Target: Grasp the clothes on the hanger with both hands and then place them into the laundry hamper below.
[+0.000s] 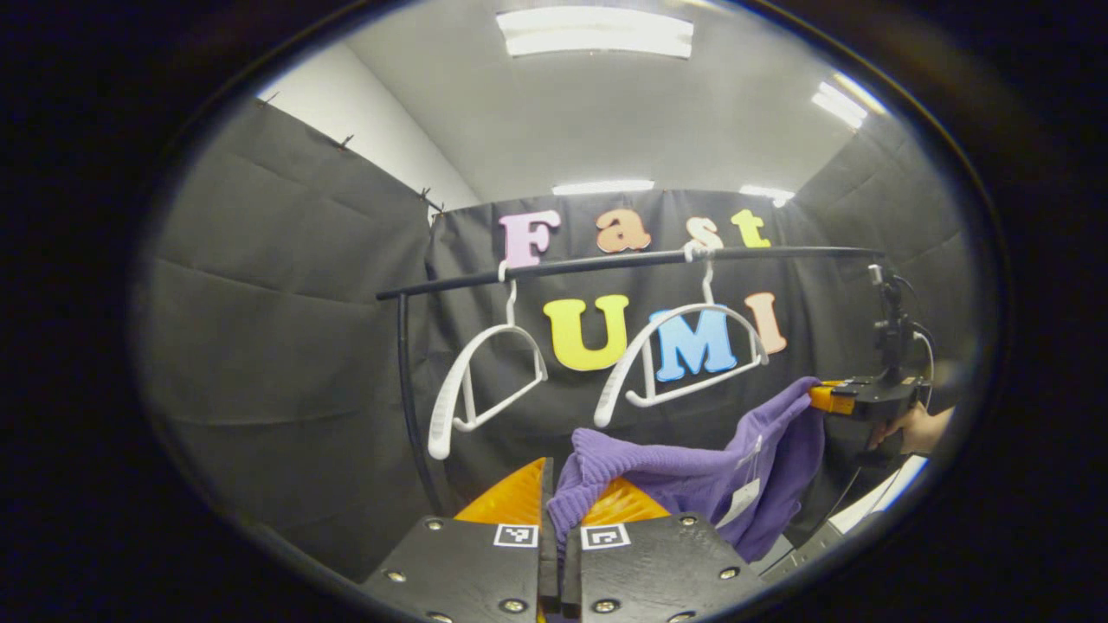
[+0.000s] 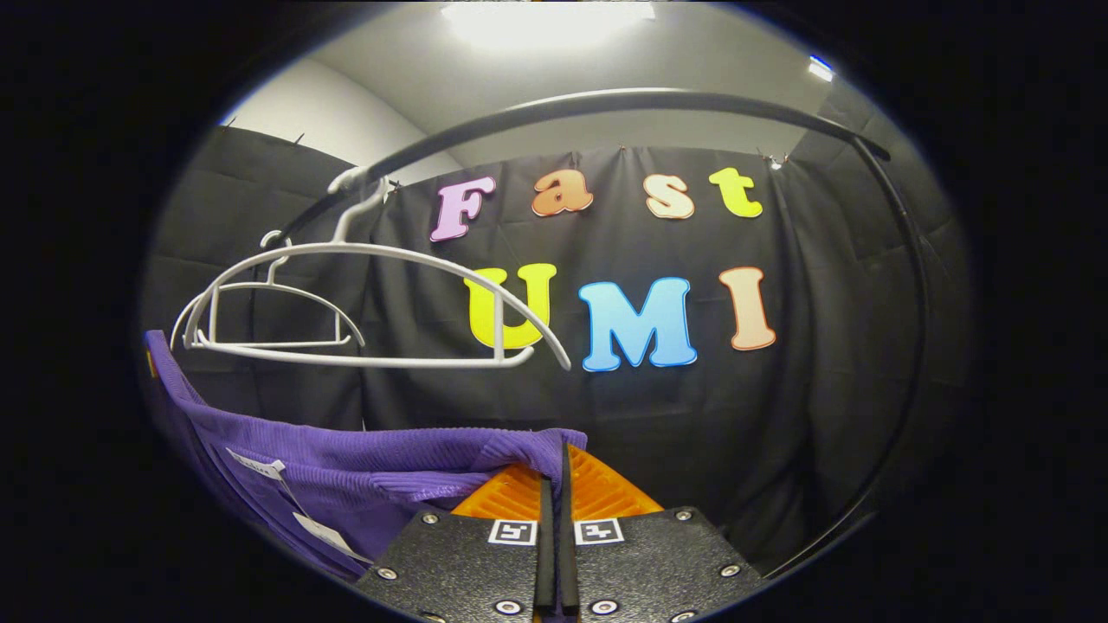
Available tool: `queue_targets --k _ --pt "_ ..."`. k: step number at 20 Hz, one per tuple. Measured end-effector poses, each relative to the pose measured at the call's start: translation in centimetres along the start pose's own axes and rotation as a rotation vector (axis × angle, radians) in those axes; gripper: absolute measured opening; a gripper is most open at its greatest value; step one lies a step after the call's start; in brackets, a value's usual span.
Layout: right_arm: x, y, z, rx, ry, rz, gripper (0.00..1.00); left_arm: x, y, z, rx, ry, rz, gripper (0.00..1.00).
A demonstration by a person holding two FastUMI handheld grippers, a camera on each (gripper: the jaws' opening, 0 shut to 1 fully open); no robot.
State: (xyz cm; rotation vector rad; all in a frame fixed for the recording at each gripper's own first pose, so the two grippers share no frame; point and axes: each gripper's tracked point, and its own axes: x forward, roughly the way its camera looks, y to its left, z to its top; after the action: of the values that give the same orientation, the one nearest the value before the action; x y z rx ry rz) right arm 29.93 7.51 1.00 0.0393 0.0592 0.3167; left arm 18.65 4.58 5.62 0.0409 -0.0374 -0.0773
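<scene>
Nearest the lens in the left gripper view, the left tongs are pressed together on a fold of a purple knitted sweater, with cloth bunched between both fingers. From there the sweater stretches away to the right, up to the right tongs, held by a person's hand at the far right; those tongs appear to bite the sweater's other end. In the right gripper view, the right tongs are likewise closed on the sweater's ribbed edge, the cloth trailing off to the left.

So the sweater hangs slack between the two tongs, its long axis running left to right, just below and in front of two bare white hangers on a black rail. It seems free of the hangers. The hamper lies out of sight; judging by the task, the coming move is straight down, both hands together.
</scene>
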Motion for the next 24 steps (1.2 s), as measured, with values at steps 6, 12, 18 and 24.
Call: queue_targets --k 6,12,18,24 --pt "-6.2 3.6 2.3 0.025 -0.030 0.046 0.01 -3.0 -3.5 2.2 -0.038 -0.047 -0.086 0.03" --pt "-13.2 7.7 2.0 0.031 -0.022 0.070 0.00 -6.7 -5.4 0.5 -0.093 -0.048 -0.148 0.03" --pt "-17.0 10.9 -0.8 0.013 0.025 0.087 0.01 -9.0 -8.0 -3.1 -0.124 -0.002 -0.202 0.03" --pt "-18.6 13.5 -7.8 0.054 0.169 0.122 0.01 -8.9 -10.3 -9.4 -0.148 0.116 -0.218 0.03"
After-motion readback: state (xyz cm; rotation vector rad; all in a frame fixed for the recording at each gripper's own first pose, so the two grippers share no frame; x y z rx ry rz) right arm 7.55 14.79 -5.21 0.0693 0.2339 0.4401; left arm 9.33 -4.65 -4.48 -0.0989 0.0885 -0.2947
